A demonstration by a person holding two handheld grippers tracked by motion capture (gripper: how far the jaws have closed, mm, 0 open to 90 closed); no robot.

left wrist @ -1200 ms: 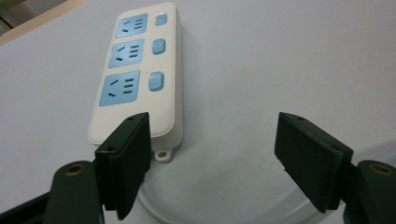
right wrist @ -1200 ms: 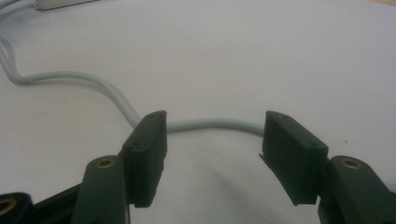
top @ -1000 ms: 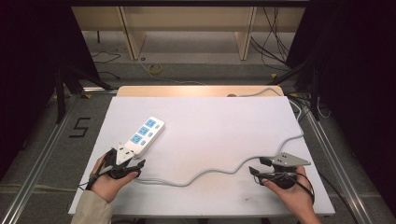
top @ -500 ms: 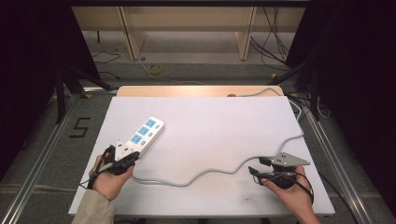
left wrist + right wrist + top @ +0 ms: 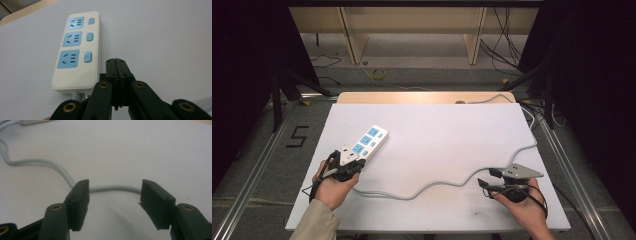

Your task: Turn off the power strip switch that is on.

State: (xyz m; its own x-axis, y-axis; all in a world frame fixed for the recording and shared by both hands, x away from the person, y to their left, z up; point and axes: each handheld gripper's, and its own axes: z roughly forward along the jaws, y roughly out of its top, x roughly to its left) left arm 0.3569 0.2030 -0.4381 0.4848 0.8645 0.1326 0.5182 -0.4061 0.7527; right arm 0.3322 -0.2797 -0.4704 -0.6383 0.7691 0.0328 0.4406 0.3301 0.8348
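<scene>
Gaping right gripper straddling grey cable

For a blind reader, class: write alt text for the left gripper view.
A shut black left gripper lies on a white table, empty, just right of a cream power strip. The strip has three blue sockets, each with a blue switch.

The high view looks forward and down from above the person's side onto the whole pale grey tabletop. The left gripper view sits low and close, facing the white power strip with blue sockets, also seen from above. The right gripper view skims the tabletop, close to the light grey cable, shared with the high view.
</scene>
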